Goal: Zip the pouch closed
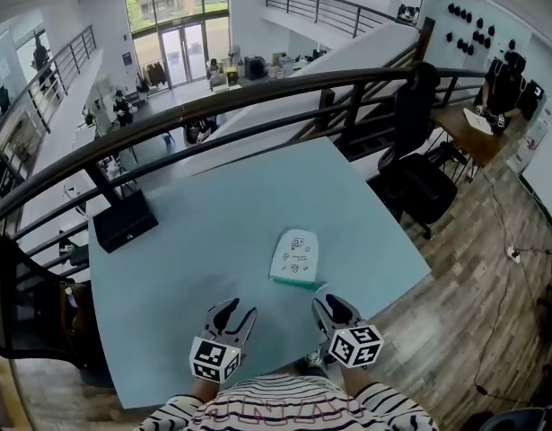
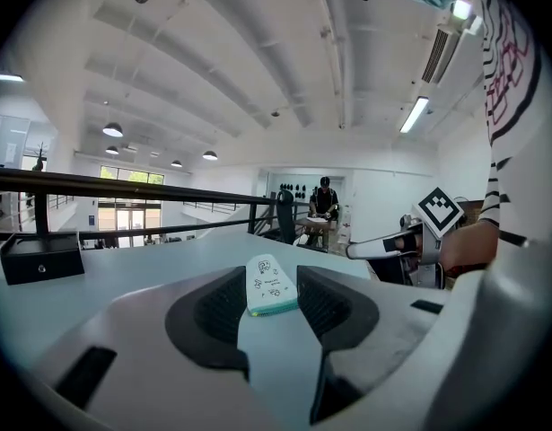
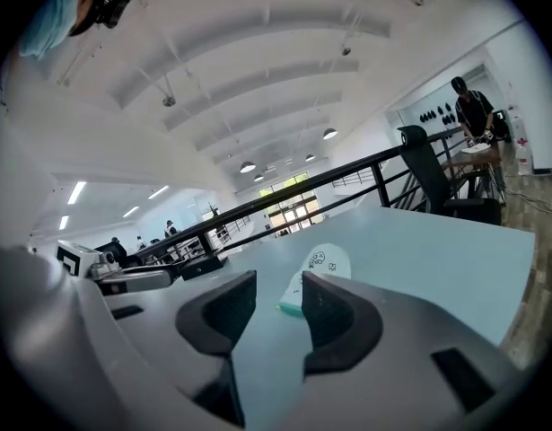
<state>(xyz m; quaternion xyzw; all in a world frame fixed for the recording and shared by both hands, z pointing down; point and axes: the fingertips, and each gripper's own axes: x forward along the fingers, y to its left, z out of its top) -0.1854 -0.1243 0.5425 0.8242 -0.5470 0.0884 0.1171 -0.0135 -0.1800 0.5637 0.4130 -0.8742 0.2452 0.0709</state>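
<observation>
Site: a pale blue table on a mezzanine, with a dark curved railing running behind its far edge. A black box sits at the far left corner of the table, well apart from the work. A black chair stands off the table's right side, beyond the edge. Only bare tabletop lies between the grippers and the pouch.

The pouch lies flat on the table, right of centre and near the front edge. It is white with small dark drawings, rounded at the far end, with a teal strip along the near end. Whether its zip is shut cannot be told.

Left gripper: held low over the front edge, jaws apart, nothing between them; the pouch shows through the gap, further ahead and untouched.

Right gripper: just beside the pouch's near right corner, jaws apart, holding nothing, clear of the pouch
</observation>
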